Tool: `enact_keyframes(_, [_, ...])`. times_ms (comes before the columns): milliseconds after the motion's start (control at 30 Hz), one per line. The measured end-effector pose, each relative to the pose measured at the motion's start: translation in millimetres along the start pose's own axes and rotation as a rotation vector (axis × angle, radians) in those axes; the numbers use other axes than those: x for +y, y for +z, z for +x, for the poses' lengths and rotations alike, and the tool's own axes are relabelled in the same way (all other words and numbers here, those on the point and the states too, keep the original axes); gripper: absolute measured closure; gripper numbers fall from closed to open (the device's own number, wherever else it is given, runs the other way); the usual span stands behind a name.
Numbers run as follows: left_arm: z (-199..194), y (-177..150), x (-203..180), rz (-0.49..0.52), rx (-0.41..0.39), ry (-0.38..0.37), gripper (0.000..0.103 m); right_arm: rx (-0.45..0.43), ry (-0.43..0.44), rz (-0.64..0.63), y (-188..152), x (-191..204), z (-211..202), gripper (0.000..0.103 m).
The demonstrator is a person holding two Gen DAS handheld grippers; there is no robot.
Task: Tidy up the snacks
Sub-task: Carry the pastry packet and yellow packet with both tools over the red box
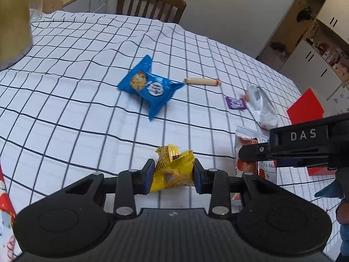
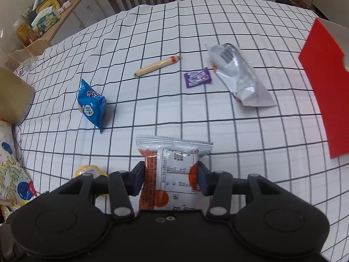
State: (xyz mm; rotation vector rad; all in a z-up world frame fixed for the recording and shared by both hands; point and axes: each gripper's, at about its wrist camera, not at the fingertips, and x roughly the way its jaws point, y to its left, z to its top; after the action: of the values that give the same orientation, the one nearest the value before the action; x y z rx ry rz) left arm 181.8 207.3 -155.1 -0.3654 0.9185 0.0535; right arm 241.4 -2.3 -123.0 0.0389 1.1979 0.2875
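Observation:
My left gripper (image 1: 172, 175) is shut on a crumpled yellow snack packet (image 1: 173, 170), held just above the checked tablecloth (image 1: 65, 113). My right gripper (image 2: 171, 180) is shut on an orange-and-silver snack packet (image 2: 172, 170), which also shows at the right of the left wrist view as the orange-and-silver packet (image 1: 246, 146) behind the other gripper's black body. On the cloth lie a blue cookie packet (image 1: 150, 89) (image 2: 91, 104), a beige sausage stick (image 1: 202, 81) (image 2: 158, 65), a small purple candy wrapper (image 1: 236, 103) (image 2: 198, 77) and a silver pouch (image 1: 262, 107) (image 2: 240, 76).
A red box (image 2: 327, 83) (image 1: 305, 107) stands at the table's right edge. A tan container (image 1: 13, 21) and a clear glass (image 1: 36, 0) sit at the far left. A patterned gift bag (image 2: 11, 174) lies at the near left. A wooden chair (image 1: 150, 4) stands behind the table.

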Motion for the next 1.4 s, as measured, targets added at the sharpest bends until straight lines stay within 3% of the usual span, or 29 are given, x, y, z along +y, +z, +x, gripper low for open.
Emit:
enact_keyframes(567, [-39.7,-9.8,-99.9,0.081,-0.007,-0.073,0.068,-0.063,0.050,-0.012,-16.3,-96.3,-92.3,0.055])
enact_keyframes(833, [-49.7,-4.7,-164.0,0.119,-0.025,-0.132,0.068,-0.119,0.053,-0.031,-8.0,-145.9,-128.7,0.055])
enact_keyframes(1400, [-43.5,3.2,-305.0,0.231,-0.069,-0.187,0.068,-0.237,0.018,-0.003,23.6,-266.6,-179.0,0.055])
